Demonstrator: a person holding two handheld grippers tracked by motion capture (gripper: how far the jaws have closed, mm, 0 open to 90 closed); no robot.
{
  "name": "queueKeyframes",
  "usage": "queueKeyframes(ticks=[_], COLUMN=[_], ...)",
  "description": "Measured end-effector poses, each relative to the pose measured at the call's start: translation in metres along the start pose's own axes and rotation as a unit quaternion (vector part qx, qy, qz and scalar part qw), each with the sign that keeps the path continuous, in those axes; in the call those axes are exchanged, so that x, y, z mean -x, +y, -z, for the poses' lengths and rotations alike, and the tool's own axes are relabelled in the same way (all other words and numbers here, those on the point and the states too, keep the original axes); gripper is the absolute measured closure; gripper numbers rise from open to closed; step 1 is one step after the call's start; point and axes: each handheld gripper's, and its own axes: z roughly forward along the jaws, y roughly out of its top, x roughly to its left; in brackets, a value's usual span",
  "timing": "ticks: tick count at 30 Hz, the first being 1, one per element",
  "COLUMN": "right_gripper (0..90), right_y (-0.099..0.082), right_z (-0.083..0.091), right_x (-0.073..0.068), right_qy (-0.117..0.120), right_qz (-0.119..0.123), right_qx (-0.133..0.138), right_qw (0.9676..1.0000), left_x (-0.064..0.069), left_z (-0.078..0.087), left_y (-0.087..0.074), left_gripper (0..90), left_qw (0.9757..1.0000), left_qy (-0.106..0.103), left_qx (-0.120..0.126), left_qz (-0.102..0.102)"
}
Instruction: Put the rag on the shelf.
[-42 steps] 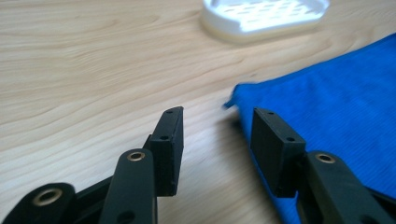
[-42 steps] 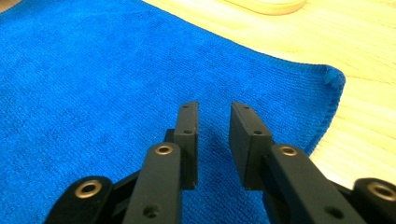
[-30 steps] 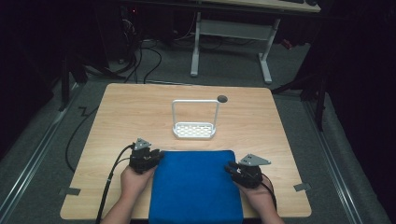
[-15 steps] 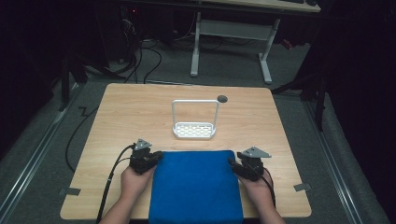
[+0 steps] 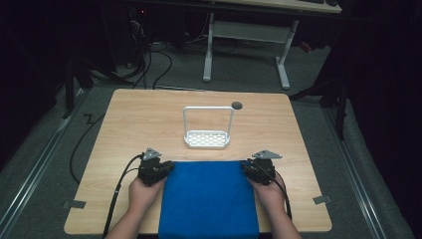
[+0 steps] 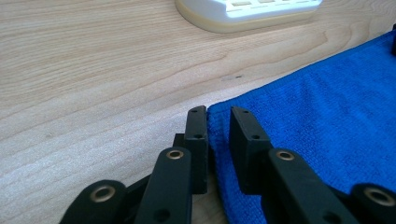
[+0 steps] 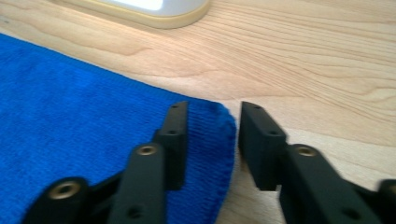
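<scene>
Blue cloth (image 5: 208,199) lies flat on the desk (image 5: 139,119), near edge hanging toward the person, far edge just short of the white rack (image 5: 207,133). Left tongs (image 5: 160,170) sit at the cloth's far-left corner, right tongs (image 5: 249,170) at the far-right corner. In both gripper views each pair is part-open, jaws straddling the corner hem, nothing clamped yet. Likely next: close on both corners. Cloth's far edge runs straight between the two tongs; each hand equally near its own corner.

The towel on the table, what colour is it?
The towel is bright blue all over, with no pattern. The left gripper view shows it best.
</scene>
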Motion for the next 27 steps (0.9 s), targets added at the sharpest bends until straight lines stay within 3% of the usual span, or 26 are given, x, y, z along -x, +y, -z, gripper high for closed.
queueKeyframes(ticks=[3,7,11,17,27], right_gripper=[74.2,87.3,88.1,88.0,88.1], right_y=[0.001,0.000,0.001,0.003,0.005], right_z=[-0.001,0.000,0.003,0.019,0.044], right_x=[-0.004,-0.005,-0.005,-0.007,-0.013], right_qy=[0.000,0.009,0.015,0.036,0.053], right_qz=[0.022,0.032,0.037,0.026,0.031], right_qx=[-0.003,-0.004,0.004,0.046,0.098], right_qw=[0.9998,0.9994,0.9992,0.9980,0.9933], left_x=[0.001,0.003,0.003,0.005,0.012], left_z=[0.000,0.001,0.004,0.011,0.046], left_y=[0.000,-0.001,-0.002,-0.005,-0.003], left_gripper=[84.1,87.2,87.5,87.5,87.3], left_qw=[1.0000,0.9999,0.9996,0.9980,0.9900], left_qy=[0.002,0.005,0.004,-0.002,-0.002], left_qx=[-0.001,0.005,0.024,0.059,0.134], left_qz=[-0.006,-0.010,-0.012,-0.022,-0.044])
